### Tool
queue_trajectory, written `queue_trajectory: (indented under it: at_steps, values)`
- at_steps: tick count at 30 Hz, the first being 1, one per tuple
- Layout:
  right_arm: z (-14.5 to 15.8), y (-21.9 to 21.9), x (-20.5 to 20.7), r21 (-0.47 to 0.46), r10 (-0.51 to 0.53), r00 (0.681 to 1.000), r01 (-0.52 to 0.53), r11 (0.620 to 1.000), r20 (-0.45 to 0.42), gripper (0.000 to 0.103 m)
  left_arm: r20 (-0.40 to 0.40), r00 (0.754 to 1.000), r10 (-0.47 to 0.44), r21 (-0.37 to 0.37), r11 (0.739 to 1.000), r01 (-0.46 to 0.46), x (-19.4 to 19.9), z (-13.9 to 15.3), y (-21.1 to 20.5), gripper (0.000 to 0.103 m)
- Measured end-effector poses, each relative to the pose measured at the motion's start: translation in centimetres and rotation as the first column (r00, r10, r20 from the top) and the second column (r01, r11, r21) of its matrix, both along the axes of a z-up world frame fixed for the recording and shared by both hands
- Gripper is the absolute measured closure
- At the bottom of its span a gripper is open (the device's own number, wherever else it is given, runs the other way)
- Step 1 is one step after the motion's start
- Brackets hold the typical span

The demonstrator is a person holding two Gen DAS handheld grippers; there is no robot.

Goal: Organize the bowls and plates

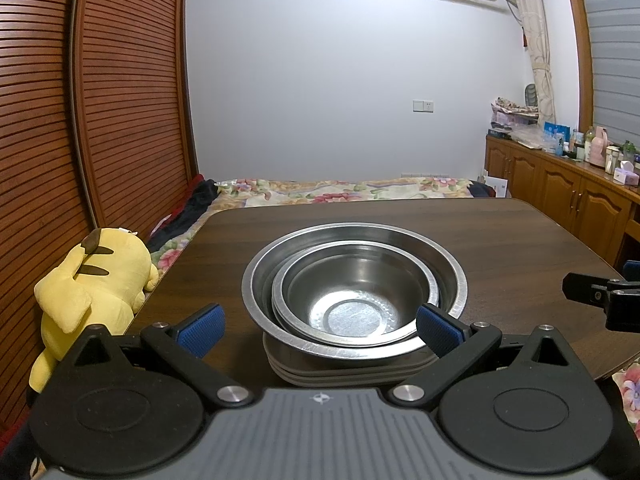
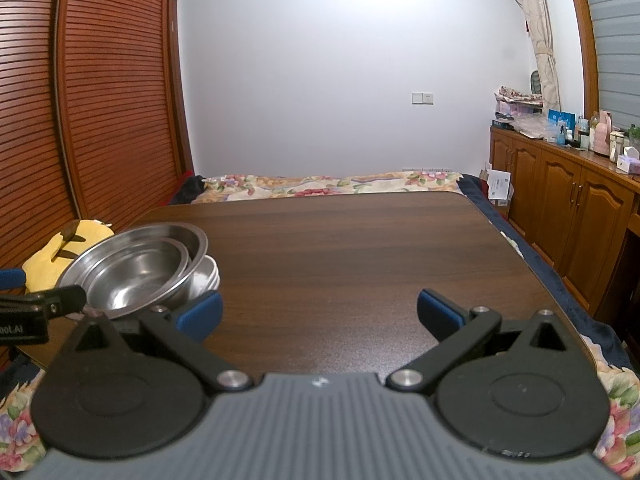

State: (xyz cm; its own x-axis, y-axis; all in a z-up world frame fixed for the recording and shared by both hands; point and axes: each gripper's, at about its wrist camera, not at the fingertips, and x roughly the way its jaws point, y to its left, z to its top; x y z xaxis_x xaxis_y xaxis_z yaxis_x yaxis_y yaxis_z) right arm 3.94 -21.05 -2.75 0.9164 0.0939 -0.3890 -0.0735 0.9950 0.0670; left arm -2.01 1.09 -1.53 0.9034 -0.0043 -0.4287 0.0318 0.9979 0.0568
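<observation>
Tongs, left: spread wide, holding nothing; blue pads flank the near side of the stack, the right pad overlapping the outer bowl's rim in view, contact not determinable. Tongs, right: spread wide, holding nothing, over bare worktop to the right of the stack.

Stack, principal item: small steel bowl nested in large steel bowl, both upright, seated on a pile of pale plates. Position: near the worktop's left edge, toward the near side. In the right wrist view the large bowl and the plates show at far left, just beside the tip of the left tool.

Step in hand, as judged: nesting appears complete; no loose dish shows elsewhere on the worktop. Next move likely calls either for drawing the left tongs clear, or for narrowing onto the stack's near rim to shift it whole, a grip low enough to carry plates and bowls together.

Surroundings: yellow plush toy off the worktop's left edge; floral bed beyond the far edge; wooden cabinets at right.

Not determinable: plate count, edges only partly visible; stack's near base, hidden behind the tool body; the worktop's near edge, cut off in both views.
</observation>
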Motion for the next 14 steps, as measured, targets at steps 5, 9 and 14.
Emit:
queue_trajectory:
  at_steps: [5, 9, 14]
  values:
    - [0.03, -0.04, 0.04, 0.004, -0.001, 1.000, 0.001, 1.000, -0.001, 0.000, -0.002, 1.000, -0.001, -0.002, 1.000, 0.001, 0.01, -0.05, -0.06, 0.000]
    - [0.10, -0.05, 0.06, 0.004, -0.002, 1.000, 0.002, 1.000, -0.001, 0.000, -0.001, 1.000, -0.001, -0.002, 1.000, 0.001, 0.01, -0.05, -0.05, 0.000]
    - [0.19, -0.10, 0.11, 0.006, -0.004, 1.000, 0.004, 1.000, -0.003, 0.000, -0.002, 1.000, -0.003, -0.002, 1.000, 0.003, 0.04, -0.07, -0.10, 0.000]
